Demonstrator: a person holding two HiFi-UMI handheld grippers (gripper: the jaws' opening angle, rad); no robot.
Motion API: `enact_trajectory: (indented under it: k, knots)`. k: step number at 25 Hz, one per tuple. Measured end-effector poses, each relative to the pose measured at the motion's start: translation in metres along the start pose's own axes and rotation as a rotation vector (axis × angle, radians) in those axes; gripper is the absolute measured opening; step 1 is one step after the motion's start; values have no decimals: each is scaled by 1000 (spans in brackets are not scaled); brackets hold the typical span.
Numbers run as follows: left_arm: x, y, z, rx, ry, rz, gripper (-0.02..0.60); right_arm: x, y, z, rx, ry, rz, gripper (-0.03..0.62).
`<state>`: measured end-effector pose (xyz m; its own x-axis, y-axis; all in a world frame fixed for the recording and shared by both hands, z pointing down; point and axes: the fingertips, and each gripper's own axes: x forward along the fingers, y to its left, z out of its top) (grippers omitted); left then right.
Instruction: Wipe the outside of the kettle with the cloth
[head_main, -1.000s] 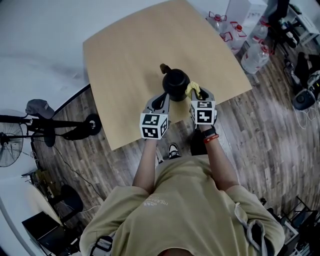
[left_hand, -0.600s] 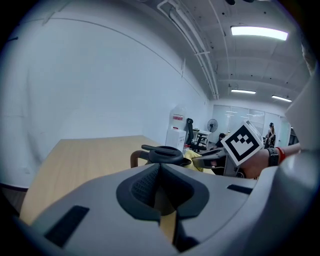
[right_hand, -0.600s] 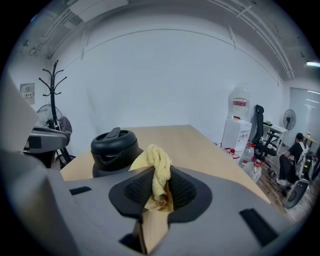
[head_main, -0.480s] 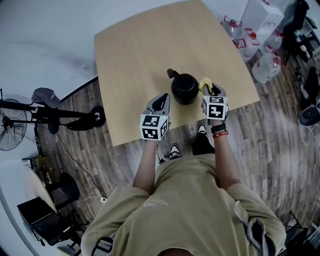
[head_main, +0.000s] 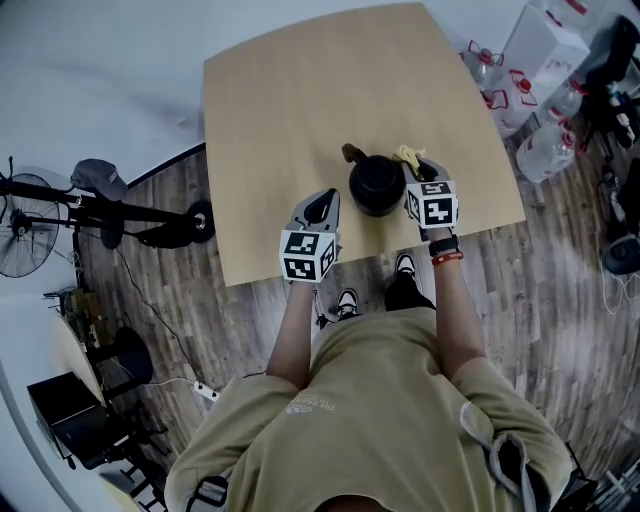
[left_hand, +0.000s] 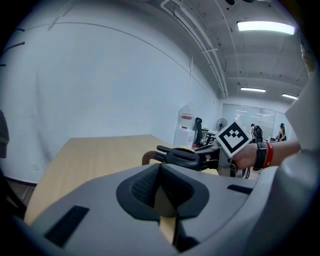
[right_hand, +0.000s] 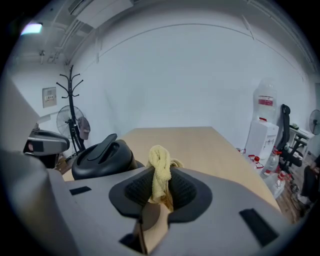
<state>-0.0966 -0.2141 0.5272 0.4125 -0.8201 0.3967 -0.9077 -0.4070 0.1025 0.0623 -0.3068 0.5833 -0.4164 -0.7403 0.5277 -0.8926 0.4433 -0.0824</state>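
The right gripper (right_hand: 161, 176) has its jaws clamped on the yellow cloth (right_hand: 160, 159), which bunches between the pads and pokes out above them. Just left of those jaws stands the black kettle (right_hand: 102, 156), upright on the pale wooden table (right_hand: 200, 145) — whether cloth and kettle actually touch I cannot tell.

The left gripper (left_hand: 159, 169) has its jaws pressed together with nothing between them. The kettle sits ahead of them and a little to the right, near but apart from the tips, with a brown curved piece showing at its left side. Beyond the kettle, seen from the left jaws, is the right gripper's marker cube (left_hand: 233, 138) — the person's hand is right behind it.

Farther out to the right of the right jaws, past the table's edge, water bottles (head_main: 545, 155) stand on the plank floor (head_main: 560, 280).
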Motion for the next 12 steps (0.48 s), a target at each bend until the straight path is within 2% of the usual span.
enact_trajectory:
  k: [3, 5, 9, 12]
  knots:
    - [0, 1, 0, -10, 3, 21, 25, 9, 0, 5, -6, 13, 55, 94]
    - [-5, 2, 0, -13, 8, 27, 25, 8, -2, 7, -2, 19, 63, 94]
    - [-19, 7, -2, -11, 4, 17, 25, -13, -4, 6, 37, -7, 7, 94]
    - [-30, 11, -7, -19, -8, 1, 25, -36, -2, -9, 77, -10, -52, 95]
